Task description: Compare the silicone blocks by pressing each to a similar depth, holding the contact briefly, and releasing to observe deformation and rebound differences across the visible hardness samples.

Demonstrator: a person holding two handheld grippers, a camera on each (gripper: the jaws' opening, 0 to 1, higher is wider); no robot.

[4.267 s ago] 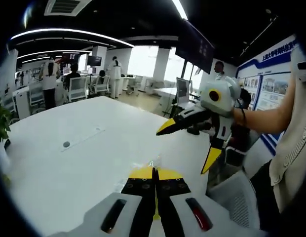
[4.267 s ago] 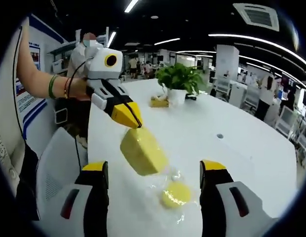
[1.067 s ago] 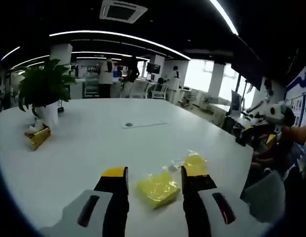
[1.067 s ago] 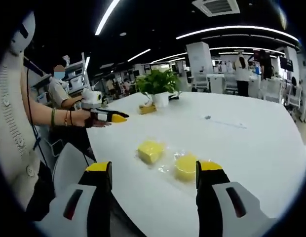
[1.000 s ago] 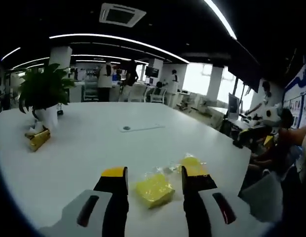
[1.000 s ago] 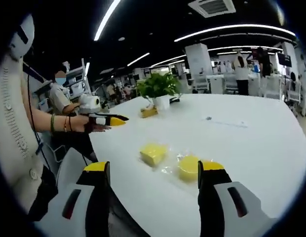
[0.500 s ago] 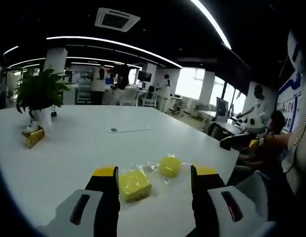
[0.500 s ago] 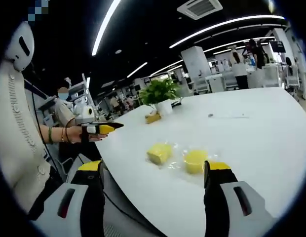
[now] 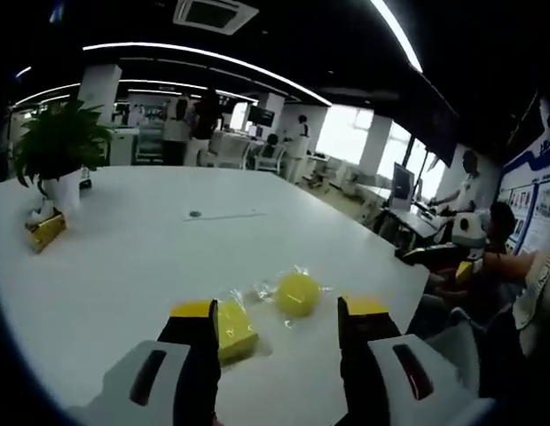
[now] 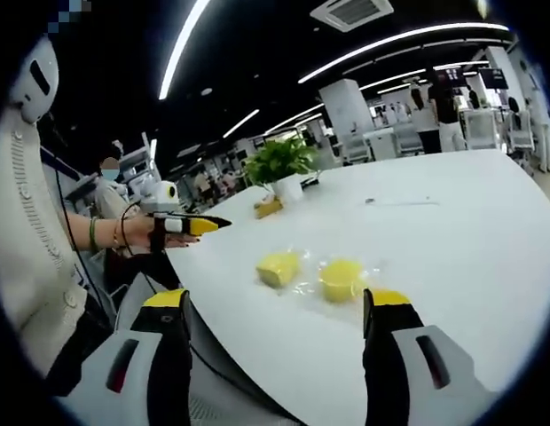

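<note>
Two yellow silicone samples in clear wrap lie on the white table [image 9: 124, 266]. The square block [image 9: 232, 328] sits partly behind my left gripper's left jaw, and the round block [image 9: 297, 293] lies just beyond the gap. My left gripper [image 9: 279, 311] is open with nothing between its jaws. My right gripper [image 10: 277, 299] is open too, held back from the table's edge, with the square block [image 10: 278, 267] and the round block [image 10: 341, 278] ahead of it. A hand holds the left gripper [image 10: 191, 224] off the table's left side. The right gripper [image 9: 439, 253] hovers at the far right.
A potted plant [image 9: 58, 146] and a small yellow box [image 9: 44, 232] stand at the table's far left; the same plant [image 10: 279, 160] is beyond the blocks. A chair [image 9: 457, 333] is by the table's edge. People stand and sit in the office behind.
Earlier the left gripper was shut with its tip against the square block; it has since opened and drawn back. In the last second both cameras shifted slightly; the blocks stayed put.
</note>
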